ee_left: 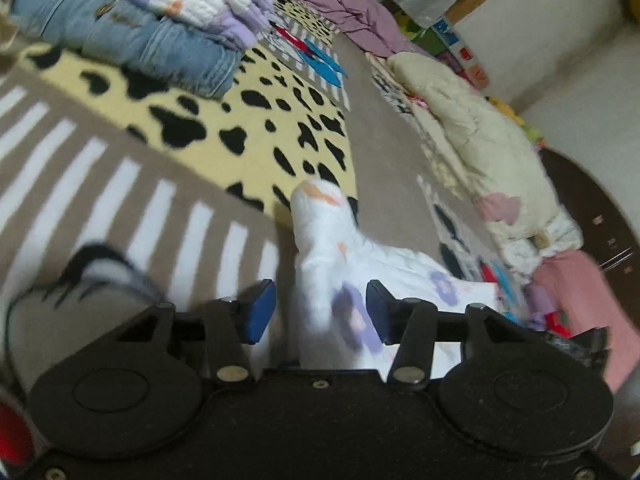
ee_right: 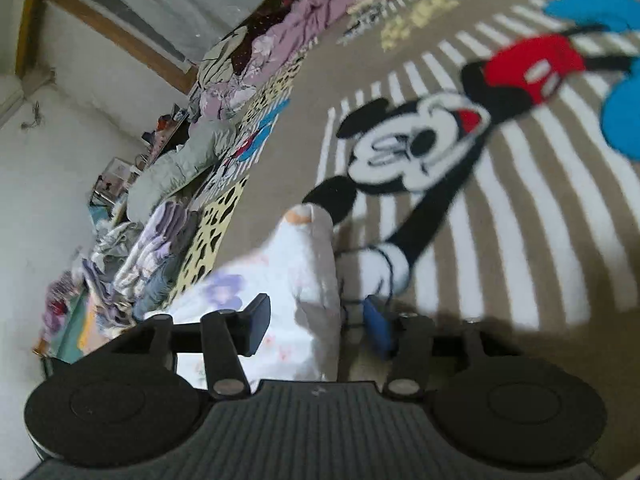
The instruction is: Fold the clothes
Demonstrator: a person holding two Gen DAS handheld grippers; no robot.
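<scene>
Your left gripper (ee_left: 321, 312) and right gripper (ee_right: 316, 324) both stand partly open around bunched corners of the white floral garment (ee_left: 340, 264), pads not pressing it. It runs toward twelve o'clock onto the cartoon blanket (ee_right: 520, 208). You seem mid-fold; next, close on the cloth. Folded jeans (ee_left: 132, 44) lie at ten o'clock, well apart.

We see a white garment (ee_left: 340, 264) with purple and orange flowers, a taupe blanket (ee_left: 120, 184) striped white with a yellow black-spotted patch, and folded blue jeans (ee_left: 132, 44)
</scene>
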